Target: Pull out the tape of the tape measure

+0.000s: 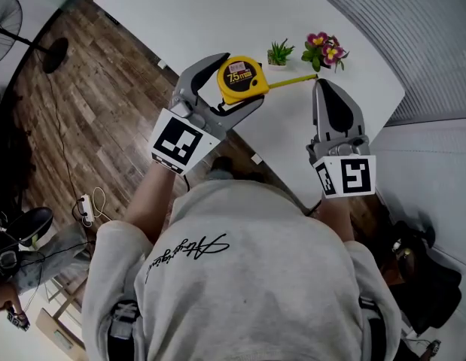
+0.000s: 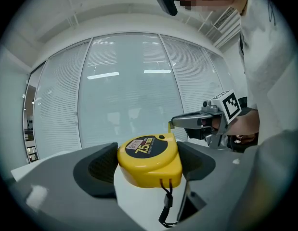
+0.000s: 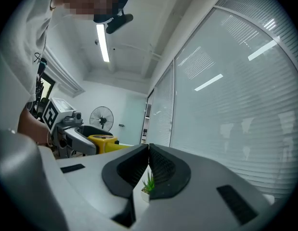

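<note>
Yellow tape measure (image 1: 238, 77) in jaws of left hand-held gripper (image 1: 244, 80)

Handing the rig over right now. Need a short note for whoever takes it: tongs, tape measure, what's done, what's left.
Left tongs: shut on the yellow tape measure, gripping its case by the sides.
Right tongs: shut, apparently pinching the end of the tape.
Done: case gripped, tape end caught, and a short length spans between the two tongs.
Left: draw the tongs apart to pull out more tape.
</note>
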The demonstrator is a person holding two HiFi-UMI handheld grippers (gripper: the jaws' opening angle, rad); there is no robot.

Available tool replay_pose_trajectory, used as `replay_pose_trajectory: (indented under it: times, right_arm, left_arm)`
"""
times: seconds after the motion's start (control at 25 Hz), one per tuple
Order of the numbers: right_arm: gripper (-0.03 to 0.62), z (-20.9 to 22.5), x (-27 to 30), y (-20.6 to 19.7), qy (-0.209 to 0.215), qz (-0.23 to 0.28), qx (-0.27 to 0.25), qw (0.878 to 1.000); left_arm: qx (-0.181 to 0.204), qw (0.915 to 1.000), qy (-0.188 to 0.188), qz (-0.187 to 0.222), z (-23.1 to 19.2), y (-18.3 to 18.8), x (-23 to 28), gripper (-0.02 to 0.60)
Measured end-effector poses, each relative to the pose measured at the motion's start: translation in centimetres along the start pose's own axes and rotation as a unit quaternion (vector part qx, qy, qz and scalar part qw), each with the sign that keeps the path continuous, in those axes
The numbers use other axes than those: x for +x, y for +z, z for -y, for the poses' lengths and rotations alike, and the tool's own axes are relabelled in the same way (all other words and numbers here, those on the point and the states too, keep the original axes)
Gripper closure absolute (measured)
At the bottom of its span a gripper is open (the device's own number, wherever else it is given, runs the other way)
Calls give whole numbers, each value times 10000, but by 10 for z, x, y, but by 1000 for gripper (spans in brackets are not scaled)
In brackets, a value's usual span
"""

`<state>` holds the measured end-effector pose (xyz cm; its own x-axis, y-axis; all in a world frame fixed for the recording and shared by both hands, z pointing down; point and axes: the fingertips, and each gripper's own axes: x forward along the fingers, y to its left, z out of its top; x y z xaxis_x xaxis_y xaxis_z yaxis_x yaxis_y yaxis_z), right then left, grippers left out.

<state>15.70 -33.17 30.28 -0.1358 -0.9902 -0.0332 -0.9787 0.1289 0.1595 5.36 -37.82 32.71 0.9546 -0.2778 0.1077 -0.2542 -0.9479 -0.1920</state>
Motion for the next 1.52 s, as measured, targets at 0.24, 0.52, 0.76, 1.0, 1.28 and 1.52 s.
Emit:
replay_pose_trajectory:
  times: [0.24,0.52,0.76,1.0,1.28,1.52]
  right_arm:
    - [588,19,-4,5,-246,41,57,9997]
    - [588,43,-12,6,-576,16,224,9981]
    - [588,57,-18,2,-849,-40,231,9961]
    - [588,77,-23,1,-1069,-47,232,9940]
    - [589,104,-31,-10,-1328,-87,206,9909]
    - [588,117,-40,-9,-1528,-91,183,9880]
  left_arm:
    - [1,9999,-148,25,-6,0,-13,204]
    - [-70,9994,-334,-95,-17,-11,-31,205]
    - [-147,9990,-392,-156,-24,-21,-44,206]
    - [-157,9984,-523,-170,-30,-25,-54,206]
    - [-20,9980,-557,-313,-37,-38,-56,206]
    - [72,9976,-584,-374,-41,-38,-65,206]
